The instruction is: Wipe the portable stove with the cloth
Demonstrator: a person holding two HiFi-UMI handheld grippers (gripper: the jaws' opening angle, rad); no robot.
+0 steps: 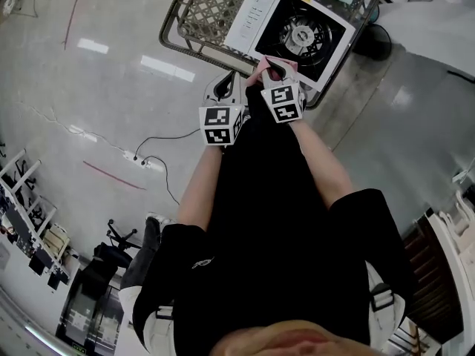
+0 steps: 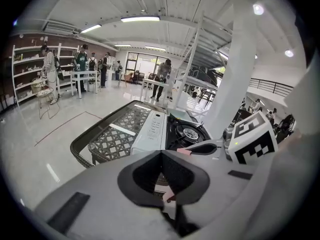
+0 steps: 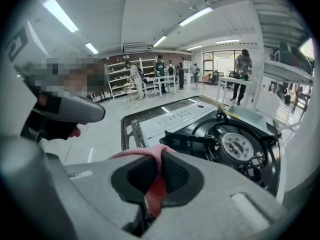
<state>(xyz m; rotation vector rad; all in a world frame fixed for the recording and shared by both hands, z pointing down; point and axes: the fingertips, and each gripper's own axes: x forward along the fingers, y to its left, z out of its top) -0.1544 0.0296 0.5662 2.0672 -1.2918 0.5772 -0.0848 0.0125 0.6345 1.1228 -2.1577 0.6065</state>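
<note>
We clamp the pink cloth (image 3: 145, 153) in the right hand-held gripper (image 3: 159, 171), the left hand-held gripper (image 2: 164, 176) closed on nothing; the grate (image 3: 192, 139) on the portable stove (image 3: 170, 118) could snag it.

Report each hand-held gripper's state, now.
Left hand-held gripper: shut, nothing clearly held.
Right hand-held gripper: shut on the pink cloth.

Large open hall, showroom or lab: wall shelving (image 2: 27, 69), work tables (image 2: 85, 76), strip ceiling lights (image 2: 140, 19), polished floor (image 2: 70, 115).
</note>
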